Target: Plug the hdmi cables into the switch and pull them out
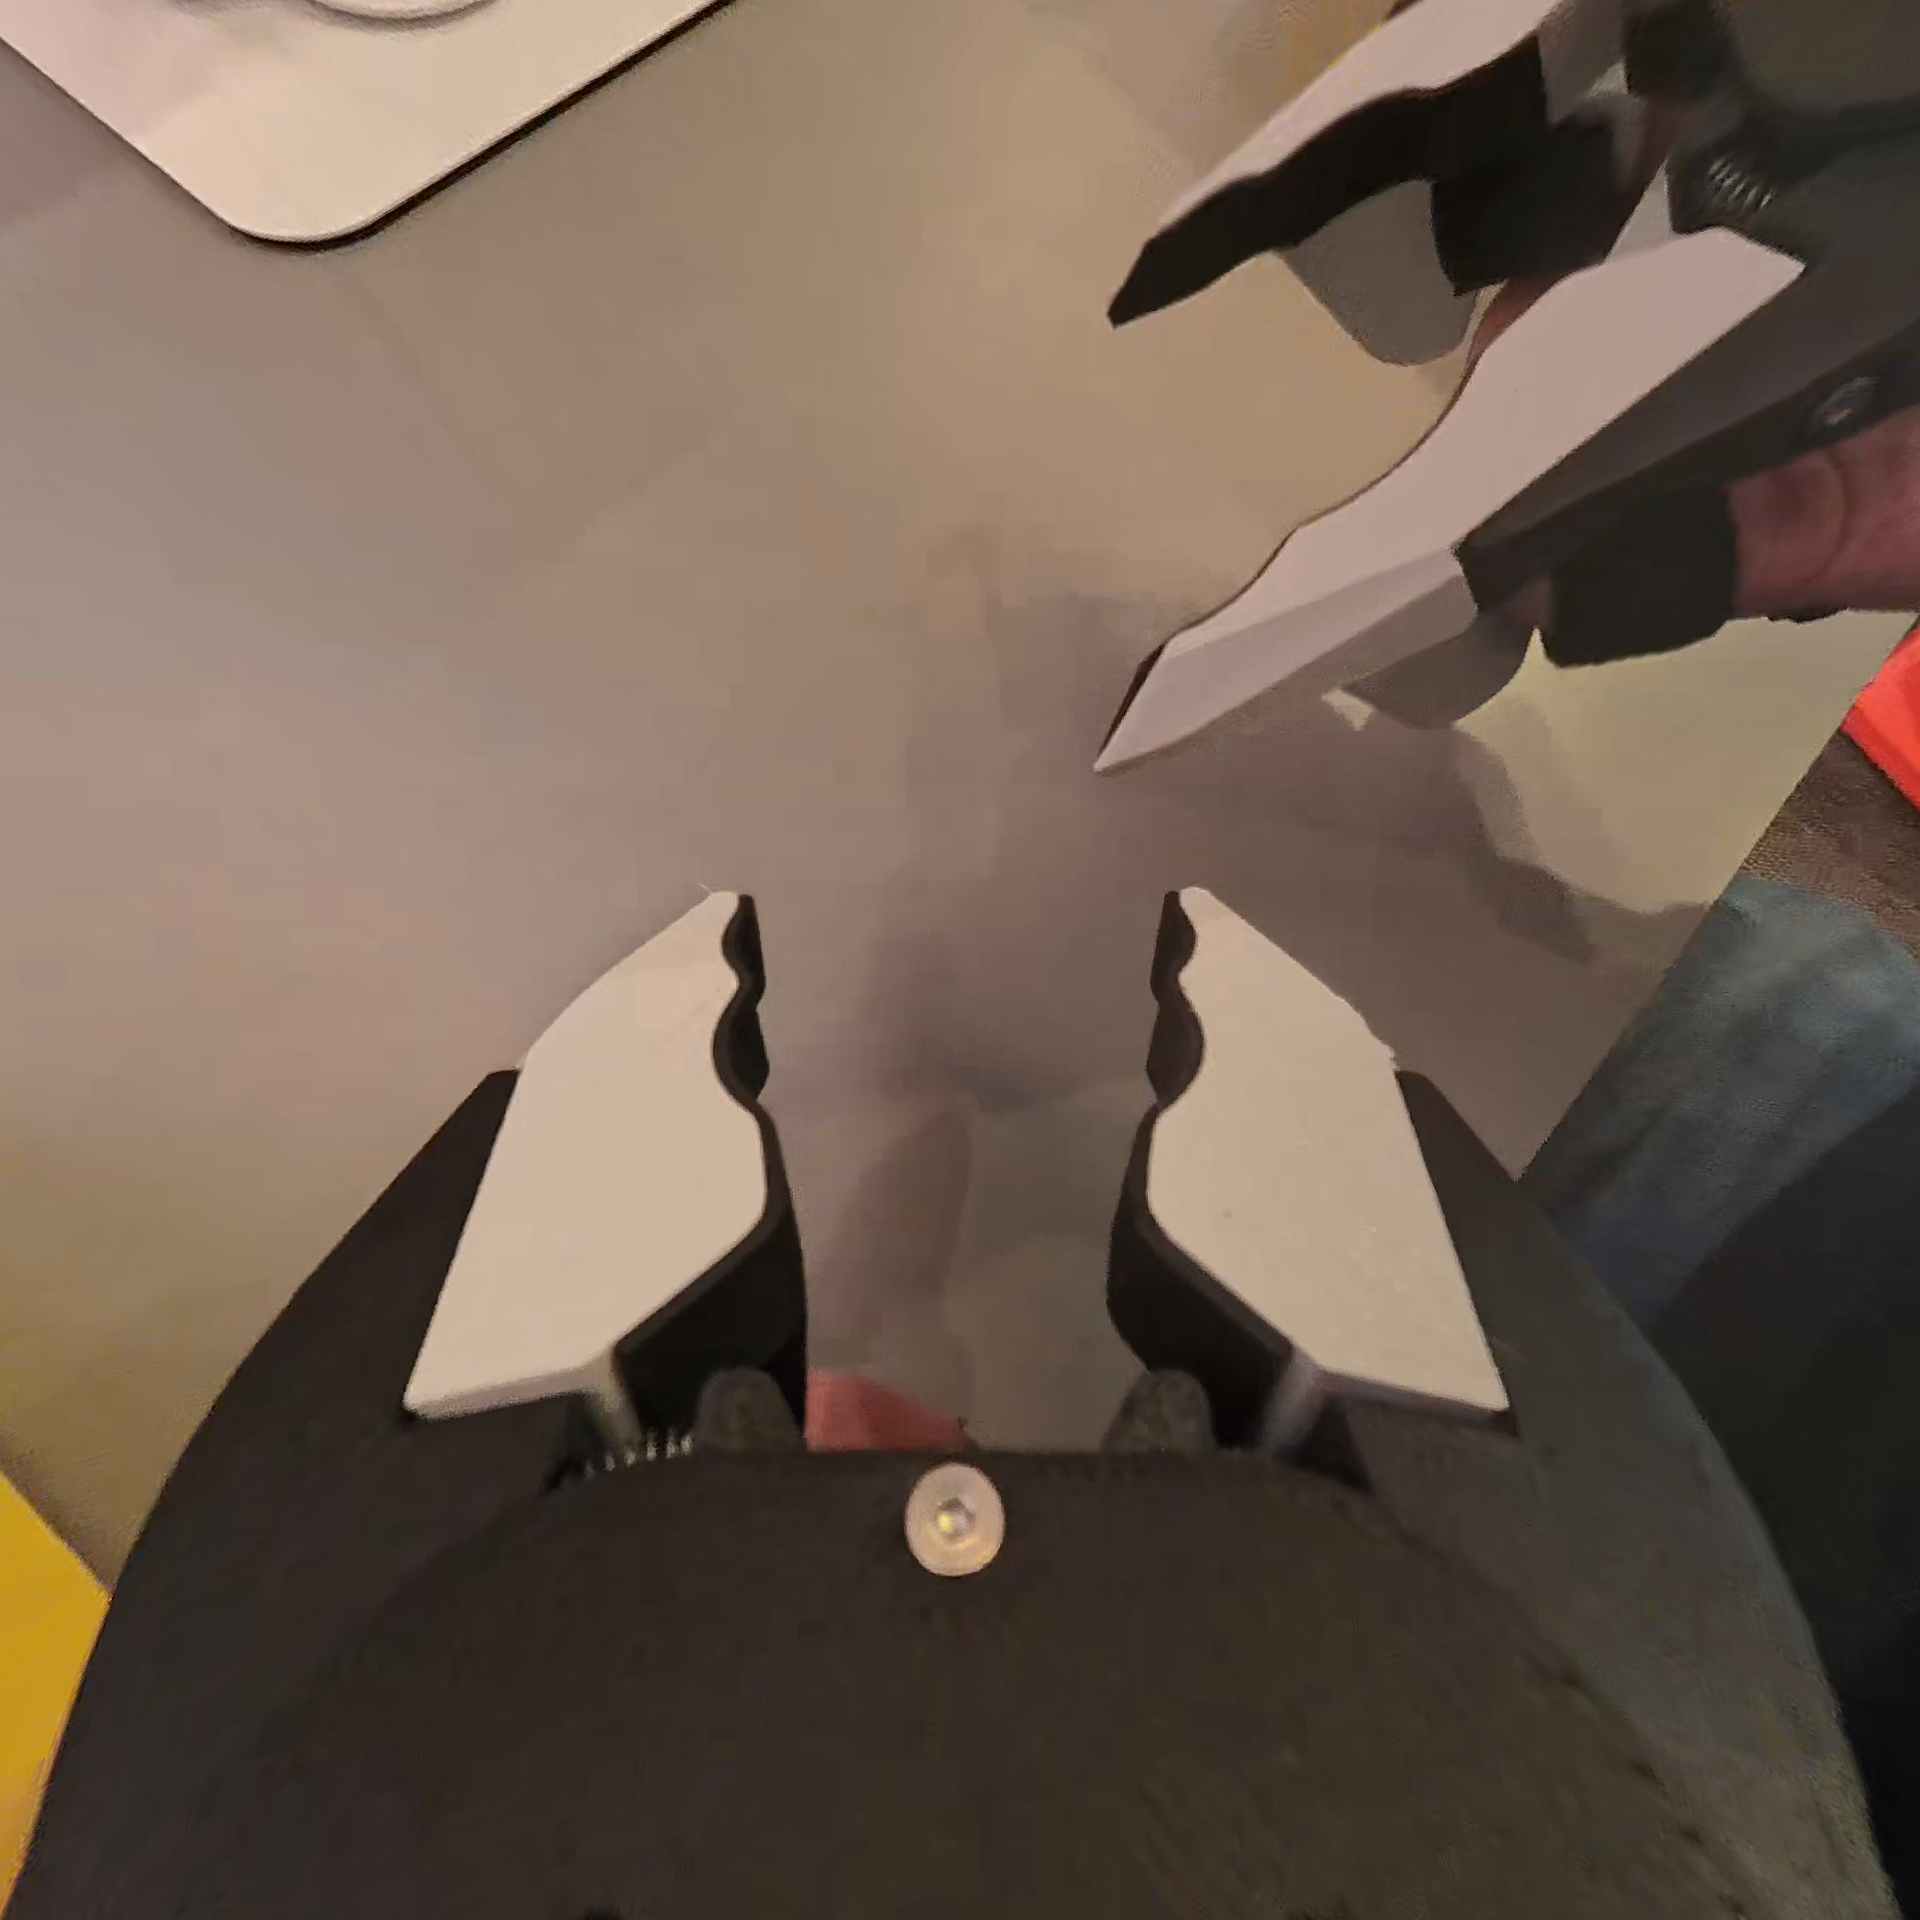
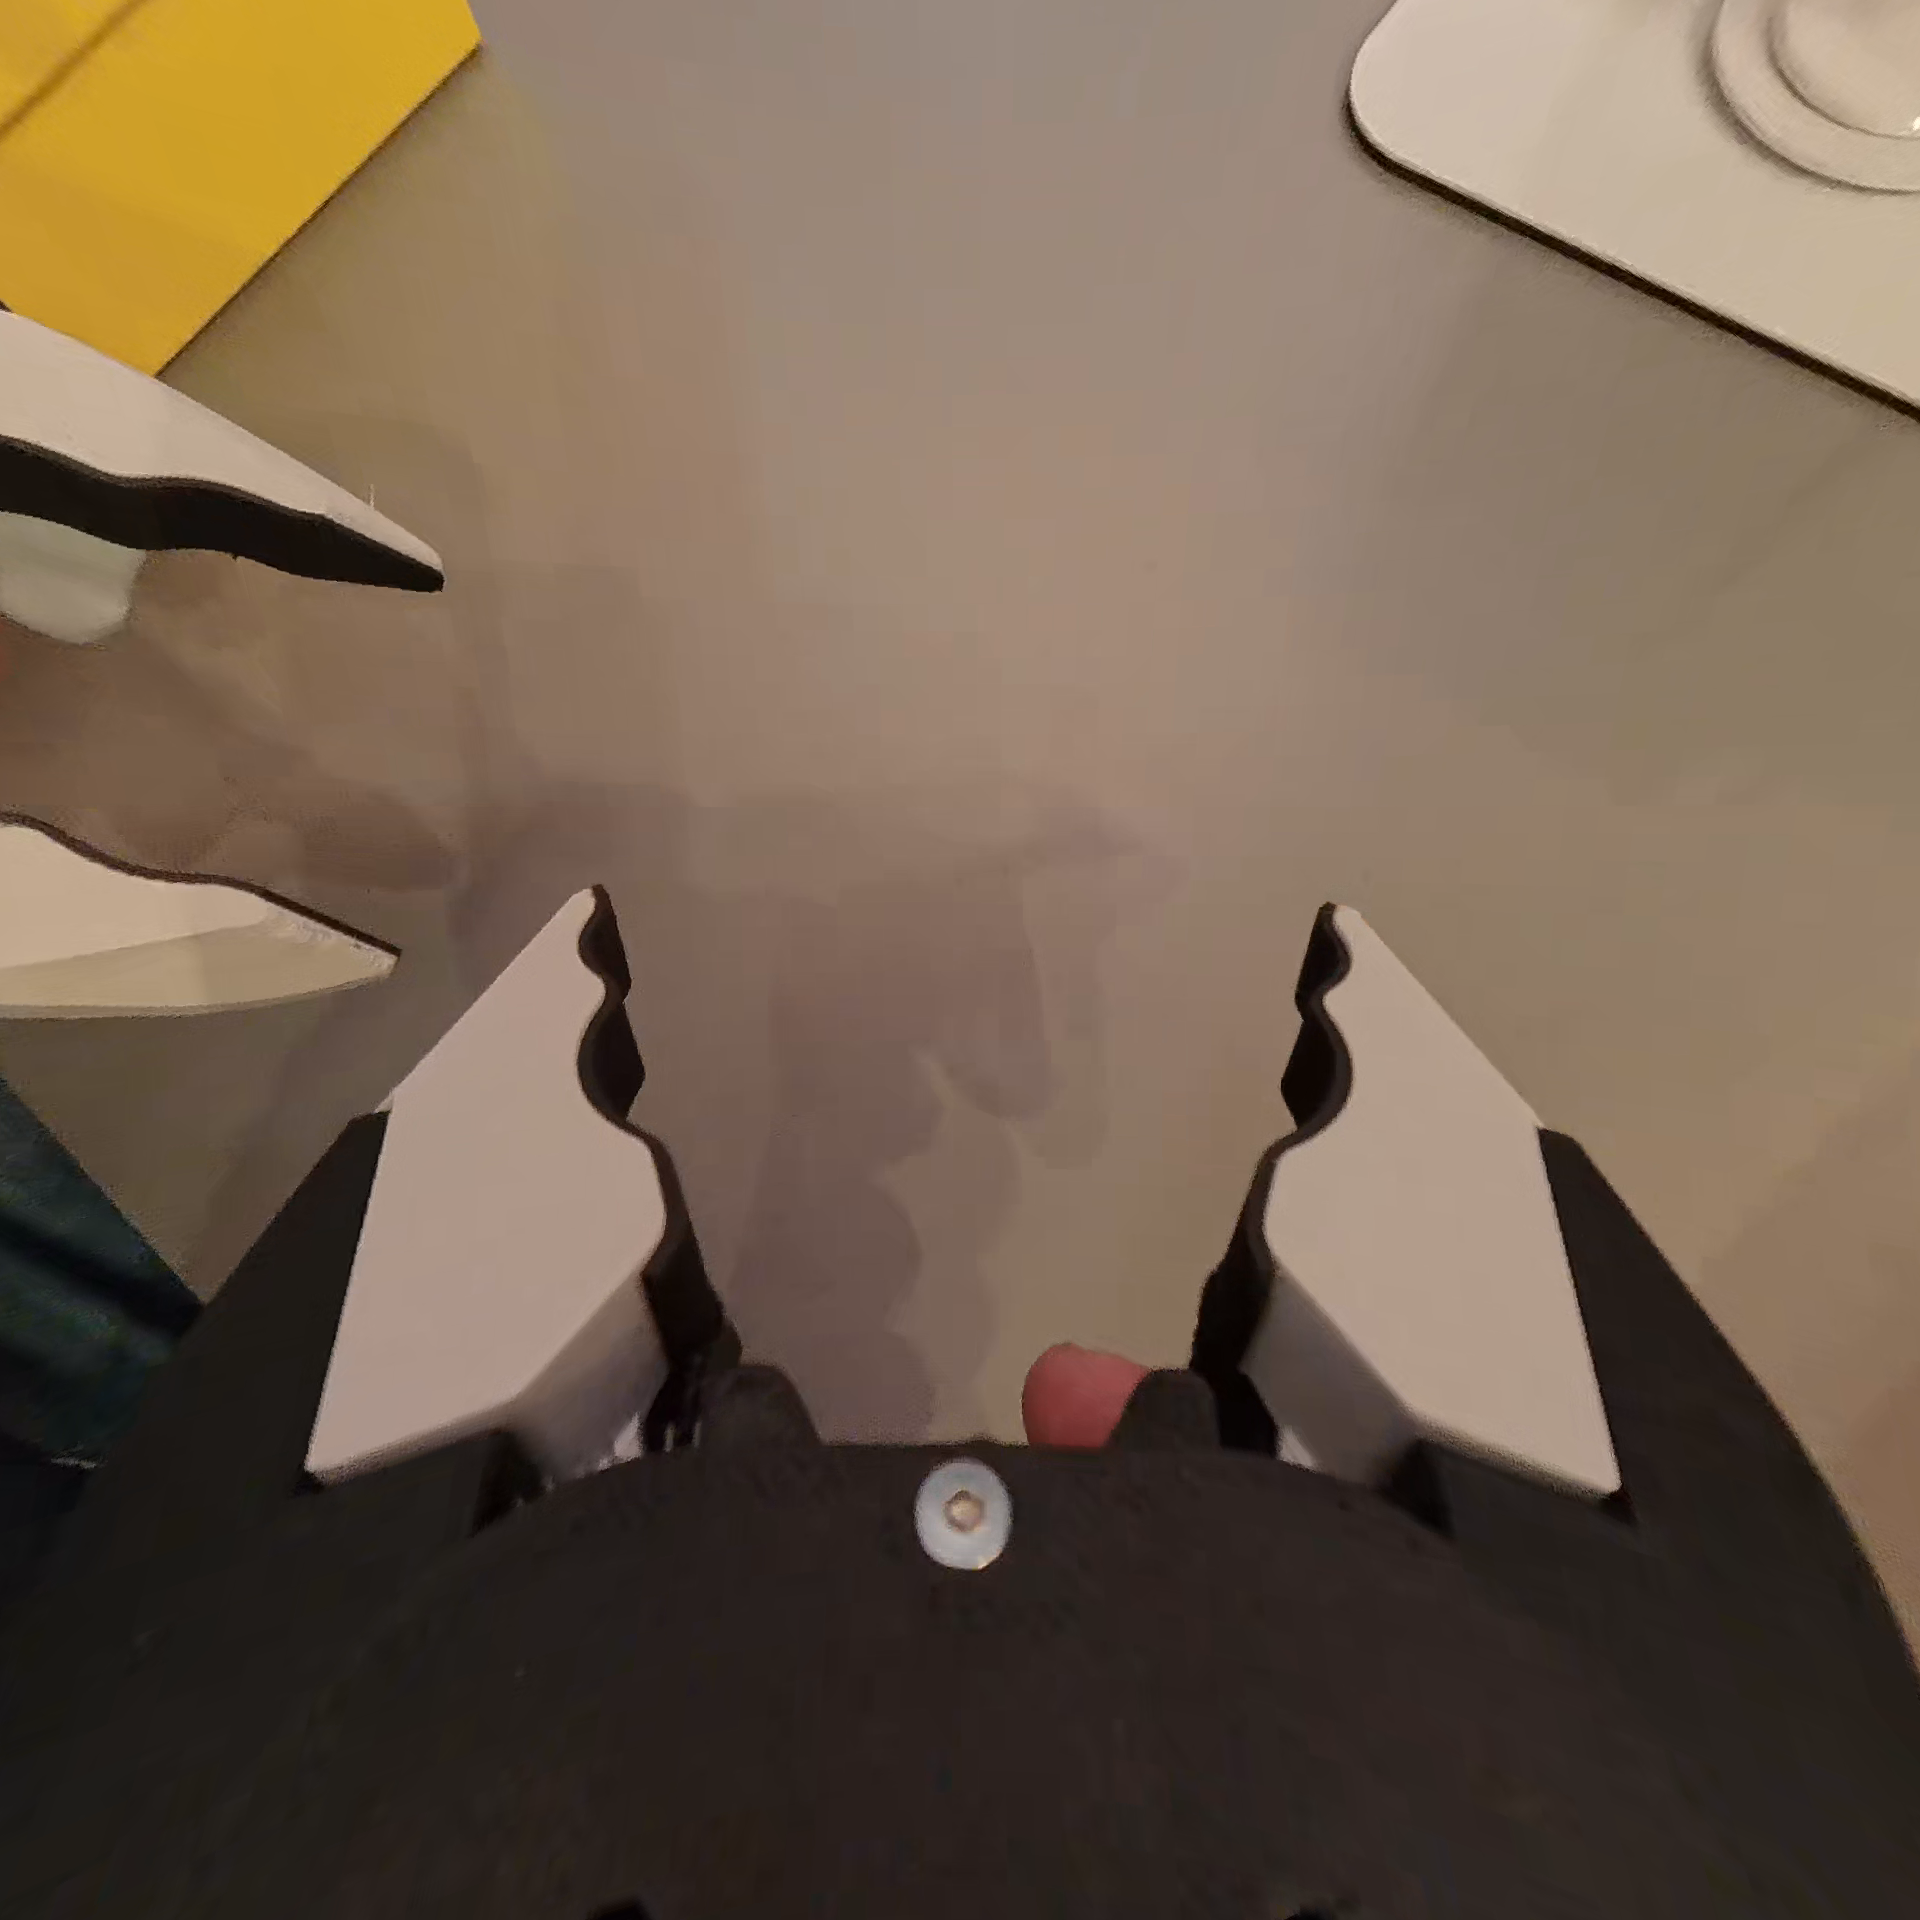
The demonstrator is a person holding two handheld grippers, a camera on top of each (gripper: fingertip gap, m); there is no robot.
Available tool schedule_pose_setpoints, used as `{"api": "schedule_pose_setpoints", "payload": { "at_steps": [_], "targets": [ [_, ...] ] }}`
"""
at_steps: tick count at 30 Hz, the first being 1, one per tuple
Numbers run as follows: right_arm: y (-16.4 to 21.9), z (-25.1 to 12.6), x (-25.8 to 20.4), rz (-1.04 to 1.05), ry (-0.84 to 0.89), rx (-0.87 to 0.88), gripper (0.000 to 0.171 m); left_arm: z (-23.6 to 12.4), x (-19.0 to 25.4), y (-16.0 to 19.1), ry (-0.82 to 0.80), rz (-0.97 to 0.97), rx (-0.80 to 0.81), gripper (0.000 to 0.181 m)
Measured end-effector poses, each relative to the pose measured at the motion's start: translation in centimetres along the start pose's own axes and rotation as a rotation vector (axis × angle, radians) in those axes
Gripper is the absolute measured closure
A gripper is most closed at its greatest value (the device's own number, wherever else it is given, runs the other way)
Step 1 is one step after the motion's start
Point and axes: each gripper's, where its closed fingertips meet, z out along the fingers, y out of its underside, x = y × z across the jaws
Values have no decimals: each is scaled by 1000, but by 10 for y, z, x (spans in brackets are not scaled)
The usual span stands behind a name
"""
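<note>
Neither the cables nor the switch can be seen in either view; only a bare grey table (image 1: 520, 623) is shown beneath the tools, so where they lie cannot be told.

The left gripper (image 1: 961, 904) is held above the table with its 2 fingers spread wide and nothing between them. The right gripper (image 2: 961, 899) is likewise spread wide and empty, and it is pointed down at bare tabletop. In the left wrist view it is seen at the far right, angled inward toward the left gripper, the 2 tools near each other but apart.

A white mat (image 2: 1621, 177) lies at the far right of the table with a clear glass base (image 2: 1829, 94) standing on it, and a yellow sheet (image 2: 208, 156) lies at the far left.

Both grippers are judged to be held open and clear of everything because no grasp is under way; whether the task is just starting or already finished cannot be told.
</note>
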Motion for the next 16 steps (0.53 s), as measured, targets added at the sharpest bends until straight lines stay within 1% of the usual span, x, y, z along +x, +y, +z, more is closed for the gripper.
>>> {"api": "schedule_pose_setpoints", "payload": {
  "at_steps": [2,6,8,13,16],
  "targets": [
    [0,0,2,21,15,10,44,3,2,-2,19,-11,6,108],
    [1,-5,-6,58,2,49,44,9,-7,-1,-30,38,-17,104],
    [5,-5,-9,32,-6,38,42,9,-9,0,-37,25,-19,102],
    [12,-8,8,-76,96,7,40,9,-10,1,-55,39,-23,100],
    [16,-8,8,-113,113,-10,37,10,-10,4,-60,38,-32,99]
  ]
}}
